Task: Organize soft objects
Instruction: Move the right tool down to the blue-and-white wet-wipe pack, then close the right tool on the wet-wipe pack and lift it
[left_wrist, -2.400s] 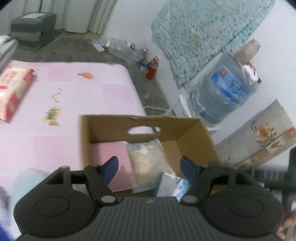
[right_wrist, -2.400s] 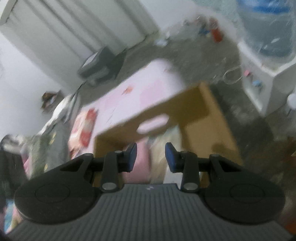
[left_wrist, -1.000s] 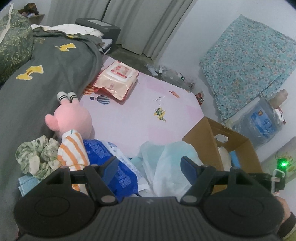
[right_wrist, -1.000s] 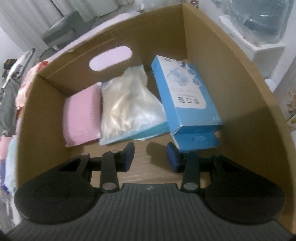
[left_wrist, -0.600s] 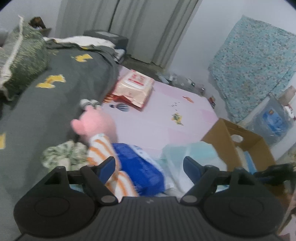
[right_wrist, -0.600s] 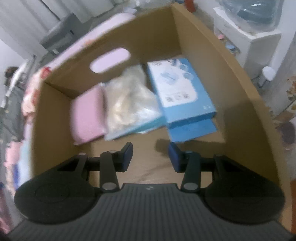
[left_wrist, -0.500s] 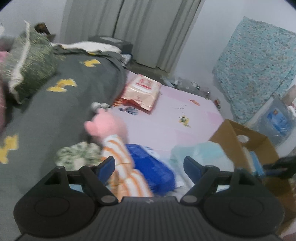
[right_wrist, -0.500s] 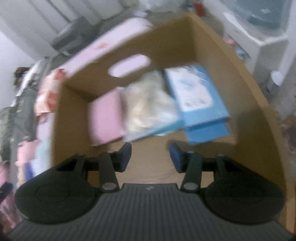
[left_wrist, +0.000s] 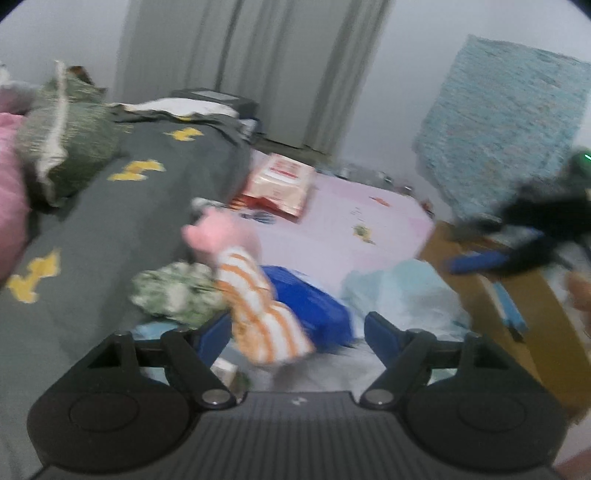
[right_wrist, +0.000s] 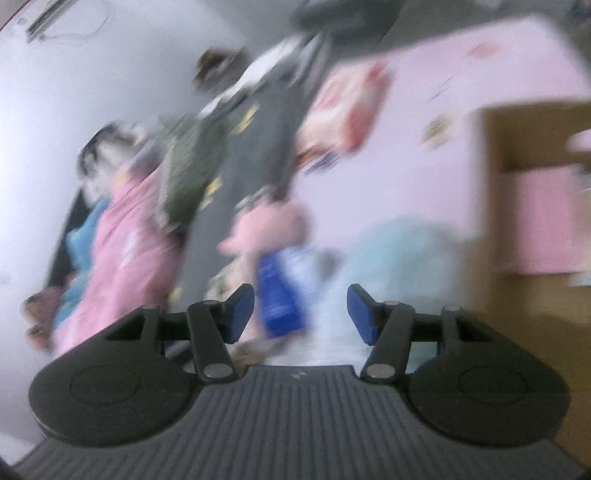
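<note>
A pink plush toy (left_wrist: 221, 236) with an orange-striped body lies at the edge of the grey blanket (left_wrist: 110, 229), beside a green scrunchie (left_wrist: 173, 295), a blue packet (left_wrist: 314, 306) and a pale teal bag (left_wrist: 402, 295). My left gripper (left_wrist: 297, 332) hovers low over the pile. Its jaws are closing, and the striped body sits between them without the pads pressing on it. My right gripper (right_wrist: 301, 308) is above the pile with its jaws opening and nothing in them. In its blurred view the blue packet (right_wrist: 280, 295) lies ahead. The cardboard box (left_wrist: 546, 332) stands to the right.
A red-and-white wipes pack (left_wrist: 280, 184) lies farther back on the pink mat (left_wrist: 332, 229). A green pillow (left_wrist: 62, 147) rests on the blanket at the left. The box (right_wrist: 495, 184) holds a pink pad (right_wrist: 543, 221). Curtains and a patterned cloth line the far wall.
My right gripper rose out of the box and swung left toward the pile, its jaws widening. My left gripper closed in on the plush, whose striped body now lies between its fingers.
</note>
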